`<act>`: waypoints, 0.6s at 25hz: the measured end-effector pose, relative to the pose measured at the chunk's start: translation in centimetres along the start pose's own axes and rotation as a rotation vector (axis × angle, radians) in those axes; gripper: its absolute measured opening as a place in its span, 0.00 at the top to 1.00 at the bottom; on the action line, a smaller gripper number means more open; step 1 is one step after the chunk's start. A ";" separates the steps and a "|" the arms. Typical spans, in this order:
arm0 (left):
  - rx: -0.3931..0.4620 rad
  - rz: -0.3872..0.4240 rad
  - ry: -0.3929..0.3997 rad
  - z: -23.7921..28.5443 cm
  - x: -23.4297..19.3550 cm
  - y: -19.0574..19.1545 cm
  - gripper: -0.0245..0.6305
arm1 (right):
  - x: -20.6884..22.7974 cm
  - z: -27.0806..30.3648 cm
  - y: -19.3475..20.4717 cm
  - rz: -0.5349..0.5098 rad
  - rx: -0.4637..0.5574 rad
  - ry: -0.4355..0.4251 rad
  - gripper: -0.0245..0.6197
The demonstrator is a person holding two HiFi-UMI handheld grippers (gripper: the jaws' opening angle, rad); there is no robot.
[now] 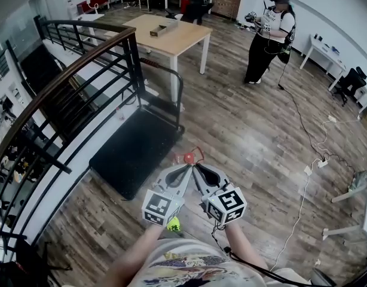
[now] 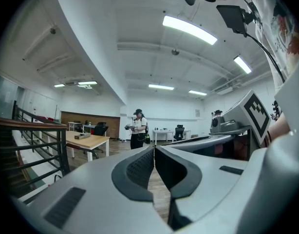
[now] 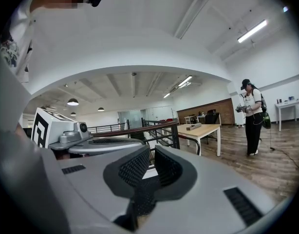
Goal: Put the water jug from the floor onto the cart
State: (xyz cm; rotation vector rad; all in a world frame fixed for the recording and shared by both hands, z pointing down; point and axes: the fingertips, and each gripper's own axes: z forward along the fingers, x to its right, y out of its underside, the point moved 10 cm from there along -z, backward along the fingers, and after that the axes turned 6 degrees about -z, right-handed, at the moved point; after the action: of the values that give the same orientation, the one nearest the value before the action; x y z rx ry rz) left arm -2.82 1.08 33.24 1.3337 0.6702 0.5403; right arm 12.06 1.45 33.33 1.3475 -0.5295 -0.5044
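One black flat-bed cart with a tubular handle (image 1: 135, 145) stands bare on the wood floor. Left gripper (image 2: 154, 160) and right gripper (image 3: 151, 164), side by side, each have jaws together on nothing. No water jug is identifiable; only a small red round item (image 1: 188, 158) shows beyond their tips. Best practice: locate the jug first, then part the jaws before reaching.

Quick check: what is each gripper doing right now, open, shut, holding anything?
Left gripper: shut, nothing between its jaws.
Right gripper: shut, nothing between its jaws.
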 end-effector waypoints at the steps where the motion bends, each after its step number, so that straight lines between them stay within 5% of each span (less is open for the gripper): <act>1: -0.002 -0.005 0.006 0.3 -0.5 0.0 0.94 | 0.1 0.4 0.0 0.001 0.000 0.006 0.91; 15: -0.024 -0.003 0.041 2.9 -6.3 0.1 0.94 | 1.5 5.9 0.5 0.021 -0.003 0.066 0.91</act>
State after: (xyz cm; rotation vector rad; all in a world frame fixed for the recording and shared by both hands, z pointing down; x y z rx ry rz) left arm -5.12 -5.34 34.51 1.3015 0.6973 0.5725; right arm 9.58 -3.98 34.78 1.3496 -0.4884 -0.4420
